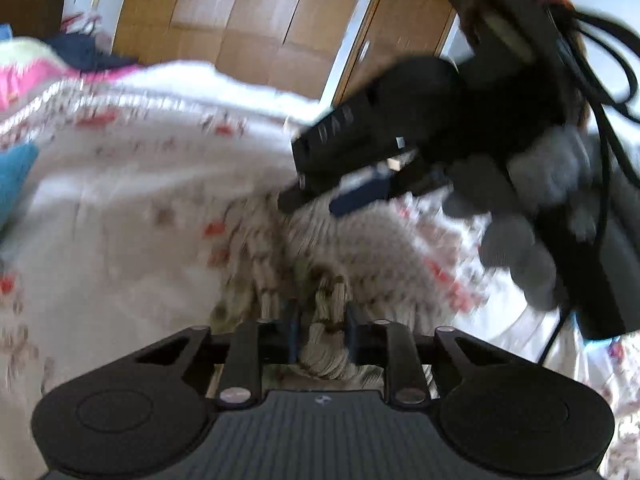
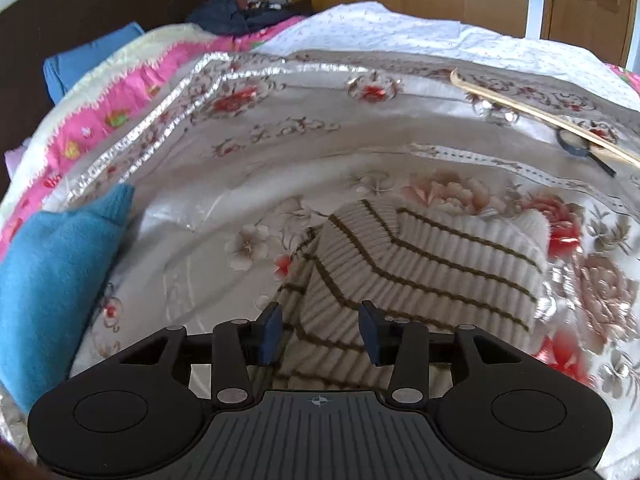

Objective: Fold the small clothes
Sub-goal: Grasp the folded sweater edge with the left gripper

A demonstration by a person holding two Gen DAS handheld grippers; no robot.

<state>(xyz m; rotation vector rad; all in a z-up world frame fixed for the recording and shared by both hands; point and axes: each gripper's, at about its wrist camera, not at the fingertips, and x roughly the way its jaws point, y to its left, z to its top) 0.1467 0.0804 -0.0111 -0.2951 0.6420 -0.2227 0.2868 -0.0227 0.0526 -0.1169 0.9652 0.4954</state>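
- Reading left to right across the right wrist view: a folded blue knit [image 2: 52, 276] lies at the left edge of the flowered bedspread [image 2: 280, 152]; the striped ribbed sweater [image 2: 420, 264] sits at centre, right in front of my right gripper [image 2: 320, 334]; a wooden stick [image 2: 540, 116] and a roll of tape [image 2: 573, 142] lie far right, well apart from the work.
- Right gripper: jaws spread wide, blue pads hanging above the near part of the sweater, nothing pressed between them.
- Left gripper [image 1: 322, 334]: pads drawn in on a bunched ridge of the striped ribbed sweater [image 1: 324, 344]; I judge it a pinch on the cloth, though blur softens the contact line.
- Handling judgement: the sweater is soft, light and thick-ribbed. It will drape and sag wherever it is unsupported, and the ribs should give good friction against the pads. Nothing fragile about it. It may stretch if I pull along the ribs.
- Where to grip: I would take an edge or corner through its full thickness rather than one surface layer, since a shallow bite would peel only the top ply off the fold.
- Hard to make out: the left wrist view is heavily motion-blurred, so I cannot tell how many layers the left pads hold.
- Hidden: the right gripper [image 1: 360, 176] and a gloved hand [image 1: 516, 216] cover the far right part of the sweater in that view.
- Cut off: the sweater's near edge runs under the gripper body in the right wrist view; its collar and cuffs I cannot place.
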